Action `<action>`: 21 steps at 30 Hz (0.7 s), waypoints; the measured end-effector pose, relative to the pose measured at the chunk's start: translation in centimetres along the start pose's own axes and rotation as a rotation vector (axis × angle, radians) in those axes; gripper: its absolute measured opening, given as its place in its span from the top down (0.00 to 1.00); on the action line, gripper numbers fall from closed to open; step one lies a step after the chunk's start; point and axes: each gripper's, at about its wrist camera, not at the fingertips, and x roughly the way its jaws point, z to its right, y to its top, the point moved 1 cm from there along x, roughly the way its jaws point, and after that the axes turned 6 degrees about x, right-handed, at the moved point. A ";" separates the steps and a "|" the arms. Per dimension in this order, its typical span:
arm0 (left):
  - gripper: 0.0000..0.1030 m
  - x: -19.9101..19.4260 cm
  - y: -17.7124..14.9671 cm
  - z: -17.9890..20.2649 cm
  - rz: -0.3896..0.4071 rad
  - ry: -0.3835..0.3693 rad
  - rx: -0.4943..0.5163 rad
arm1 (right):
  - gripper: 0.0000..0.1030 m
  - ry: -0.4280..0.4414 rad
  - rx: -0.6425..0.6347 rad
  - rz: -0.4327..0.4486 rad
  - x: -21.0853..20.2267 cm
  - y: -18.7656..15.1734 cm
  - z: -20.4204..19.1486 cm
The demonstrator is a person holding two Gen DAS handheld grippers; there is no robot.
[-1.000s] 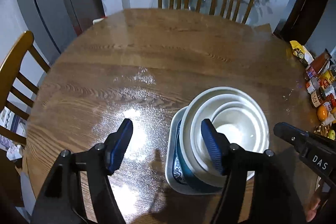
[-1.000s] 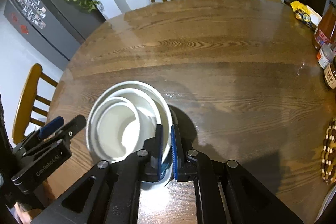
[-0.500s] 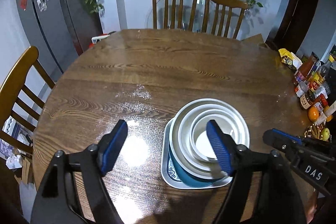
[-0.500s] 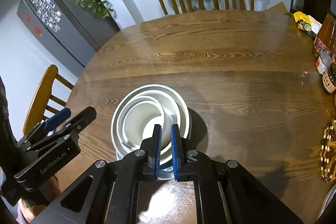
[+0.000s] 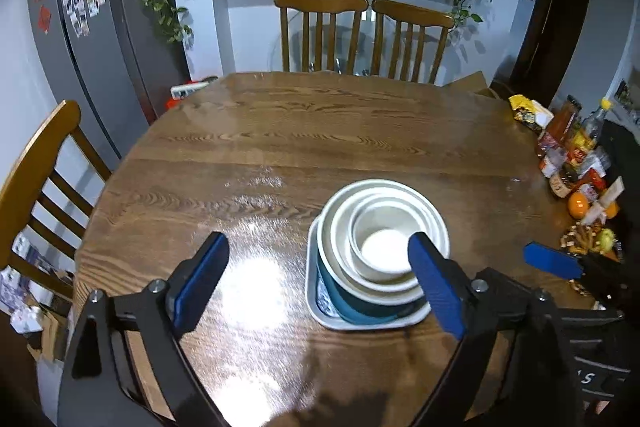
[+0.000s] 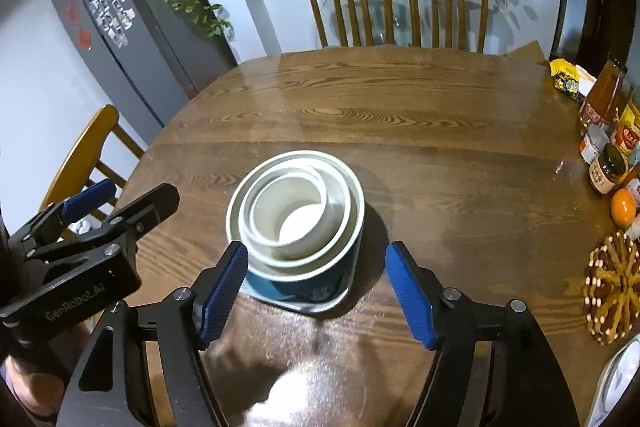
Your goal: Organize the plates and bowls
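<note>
Several white bowls [image 5: 382, 247] sit nested inside a teal-sided bowl [image 5: 352, 303], which rests on a square white plate [image 5: 360, 323] near the front of the round wooden table [image 5: 320, 147]. My left gripper [image 5: 317, 243] hangs above and in front of the stack with its jaws opening and nothing between the pads. The right wrist view shows the same stack [image 6: 296, 215] just beyond my right gripper [image 6: 316, 251]. Its jaws are also opening, and the pads stand clear of the bowls. Each gripper appears in the other's view, the right gripper [image 5: 552, 261] and the left gripper [image 6: 120, 203].
Bottles and jars [image 5: 568, 155], an orange [image 6: 623, 207] and a beaded trivet [image 6: 610, 287] crowd the table's right edge. Two wooden chairs [image 5: 360, 35] stand at the far side, another chair [image 5: 36, 179] at the left. A grey fridge [image 5: 92, 27] is beyond it.
Both grippers pulled back and up from the bowl stack. The right jaws went from shut to wide apart. The left jaws spread wider.
</note>
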 end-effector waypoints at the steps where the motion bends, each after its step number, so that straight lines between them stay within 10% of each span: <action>1: 0.11 -0.2 -0.1 -0.1 0.002 -0.006 -0.007 | 0.30 -0.005 -0.003 0.001 -0.2 -0.2 -0.1; 6: 0.01 -0.4 -0.7 -0.7 -0.039 -0.023 -0.021 | 0.14 -0.042 -0.034 0.018 -1.1 -1.4 -0.4; 21: 0.01 -0.5 -2.9 -1.5 -0.145 -0.050 -0.016 | 0.08 -0.123 -0.097 0.002 -1.4 -4.3 -0.4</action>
